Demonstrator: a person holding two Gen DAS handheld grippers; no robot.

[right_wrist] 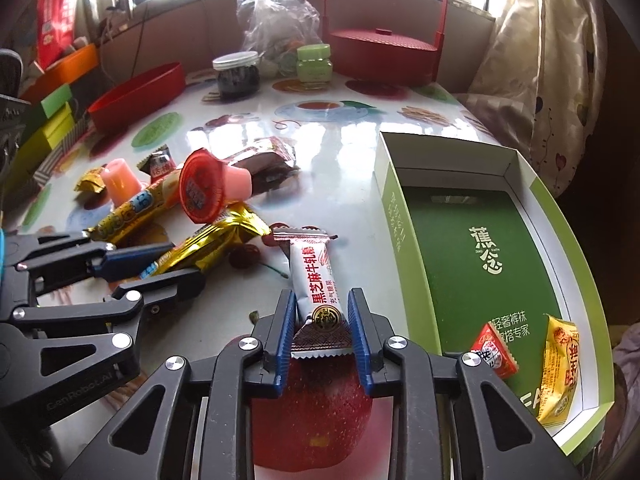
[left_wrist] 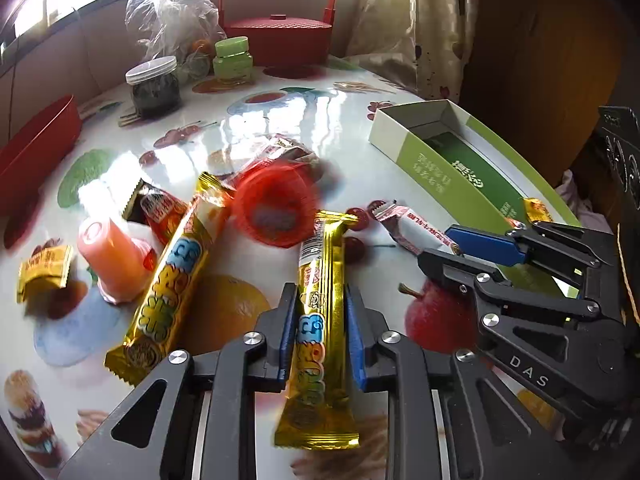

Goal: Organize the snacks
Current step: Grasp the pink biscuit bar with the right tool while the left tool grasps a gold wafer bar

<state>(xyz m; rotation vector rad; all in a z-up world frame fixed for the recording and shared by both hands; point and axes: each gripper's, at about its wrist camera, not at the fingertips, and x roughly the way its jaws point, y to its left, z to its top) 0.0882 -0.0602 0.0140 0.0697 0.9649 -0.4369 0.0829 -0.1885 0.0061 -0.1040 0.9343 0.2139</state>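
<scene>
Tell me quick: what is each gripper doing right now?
Left gripper: closed on the gold snack bar.
Right gripper: closed on the white nougat candy.

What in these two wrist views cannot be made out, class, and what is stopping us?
- Red jelly cup: lid print smeared by motion blur in the left wrist view.
- Gold snack bar: near end hidden behind the left gripper in the right wrist view.
- Plastic bag: contents too crumpled and far to tell.
- Green box: near end cut off by the right gripper's body.
</scene>
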